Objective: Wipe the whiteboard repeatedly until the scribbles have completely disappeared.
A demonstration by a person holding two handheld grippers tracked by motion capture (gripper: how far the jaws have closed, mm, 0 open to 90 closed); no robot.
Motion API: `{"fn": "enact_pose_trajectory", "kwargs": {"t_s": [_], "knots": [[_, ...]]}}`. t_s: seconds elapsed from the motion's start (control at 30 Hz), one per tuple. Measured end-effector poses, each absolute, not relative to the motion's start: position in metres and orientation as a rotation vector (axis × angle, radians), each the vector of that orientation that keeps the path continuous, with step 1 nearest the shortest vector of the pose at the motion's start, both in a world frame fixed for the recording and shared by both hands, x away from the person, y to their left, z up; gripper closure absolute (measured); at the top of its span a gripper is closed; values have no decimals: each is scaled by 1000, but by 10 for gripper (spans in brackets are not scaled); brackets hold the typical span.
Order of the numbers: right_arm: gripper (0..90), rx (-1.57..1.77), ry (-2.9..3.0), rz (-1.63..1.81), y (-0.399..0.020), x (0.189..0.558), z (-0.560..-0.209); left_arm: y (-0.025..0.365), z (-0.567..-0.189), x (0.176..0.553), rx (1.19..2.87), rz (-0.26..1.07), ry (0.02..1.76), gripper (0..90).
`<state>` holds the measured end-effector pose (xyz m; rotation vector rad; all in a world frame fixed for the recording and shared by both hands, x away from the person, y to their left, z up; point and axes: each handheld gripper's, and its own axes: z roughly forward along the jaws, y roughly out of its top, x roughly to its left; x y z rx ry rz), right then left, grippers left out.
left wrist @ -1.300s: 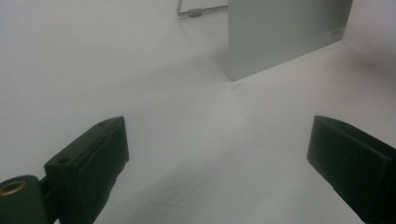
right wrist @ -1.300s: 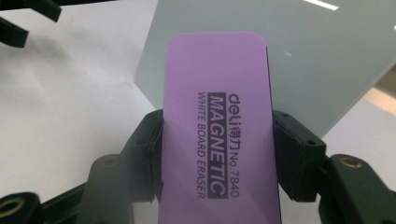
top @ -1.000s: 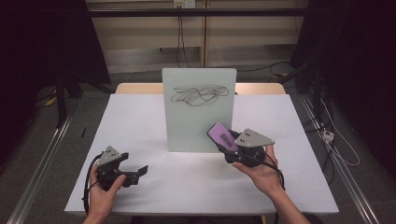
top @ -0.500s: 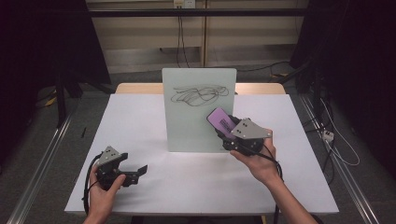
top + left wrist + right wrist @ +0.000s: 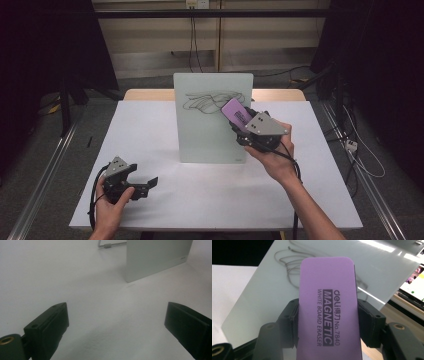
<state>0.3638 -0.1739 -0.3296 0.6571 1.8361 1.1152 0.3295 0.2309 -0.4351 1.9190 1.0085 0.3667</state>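
A purple eraser [image 5: 236,113] is gripped between the jaws of the right gripper [image 5: 248,125], which is held up in front of the upper right part of the board [image 5: 210,130]. In the right gripper view the eraser [image 5: 327,312] is seen lengthwise, its long sides pressed by the two black pads, its printed face (marked as a magnetic whiteboard eraser) turned toward the camera. Its rounded far end is set against the board's pale surface, close to the scribble [image 5: 289,262]; whether it touches the board cannot be told.

The board is stood upright near the middle of the table [image 5: 150,125], its face turned toward the person. A dark scribble [image 5: 207,100] is drawn across its upper part, and in the high view the eraser is seen just at the right end of those lines.

The left gripper [image 5: 145,184] is held low over the table's near left part, well apart from the board. Its jaws are spread wide with nothing between them; in the left gripper view only bare white tabletop [image 5: 105,322] is seen between the two black jaws, with the board's lower corner [image 5: 155,260] farther off (seen from an angle, at the top of that view).

The right hand [image 5: 272,162] is wrapped around the gripper's body from below, and a cable is trailed down along the forearm.
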Motion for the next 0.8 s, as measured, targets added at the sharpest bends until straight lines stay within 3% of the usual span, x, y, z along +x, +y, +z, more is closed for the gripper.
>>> {"fn": "enact_pose_trajectory", "kwargs": {"t_s": [0.8], "knots": [[415, 638, 1742, 1066, -182, 398, -306, 232, -435, 330, 1917, 363, 1009, 54]]}}
